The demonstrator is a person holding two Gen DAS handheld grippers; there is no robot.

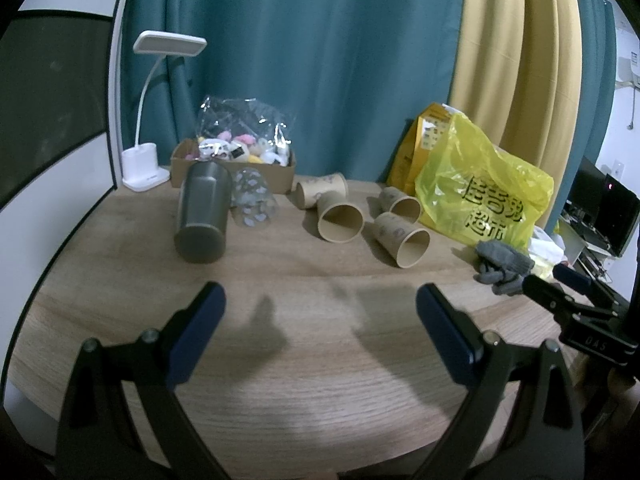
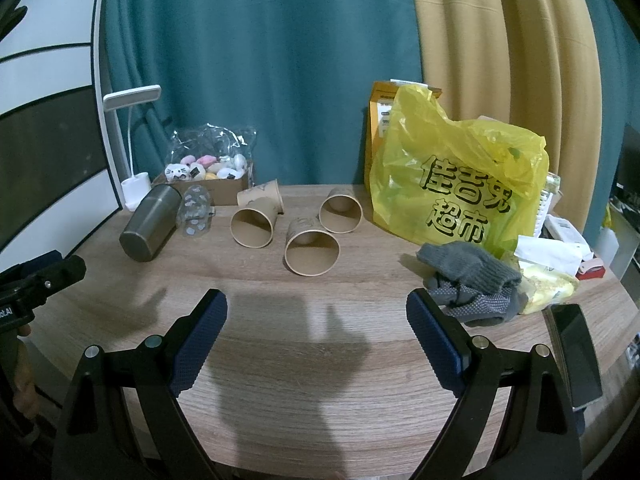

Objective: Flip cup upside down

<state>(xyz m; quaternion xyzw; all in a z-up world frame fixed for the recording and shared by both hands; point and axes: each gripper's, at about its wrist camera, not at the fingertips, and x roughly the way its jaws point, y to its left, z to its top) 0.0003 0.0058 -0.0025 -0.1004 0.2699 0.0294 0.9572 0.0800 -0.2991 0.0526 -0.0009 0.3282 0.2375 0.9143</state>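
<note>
Several brown paper cups lie on their sides on the wooden table, mouths toward me: one (image 1: 340, 218) near the middle, one (image 1: 404, 240) to its right; in the right wrist view the nearest one (image 2: 311, 249) lies ahead. A steel tumbler (image 1: 202, 212) and a clear patterned cup (image 1: 253, 200) lie on their sides at the left; the tumbler also shows in the right wrist view (image 2: 150, 222). My left gripper (image 1: 320, 312) is open and empty above the table's near part. My right gripper (image 2: 316, 316) is open and empty, short of the cups.
A yellow plastic bag (image 2: 456, 184) and grey gloves (image 2: 468, 272) sit at the right, with a phone (image 2: 576, 352) by the right edge. A cardboard box of small toys (image 1: 236, 160) and a white desk lamp (image 1: 148, 168) stand at the back left. Curtains hang behind.
</note>
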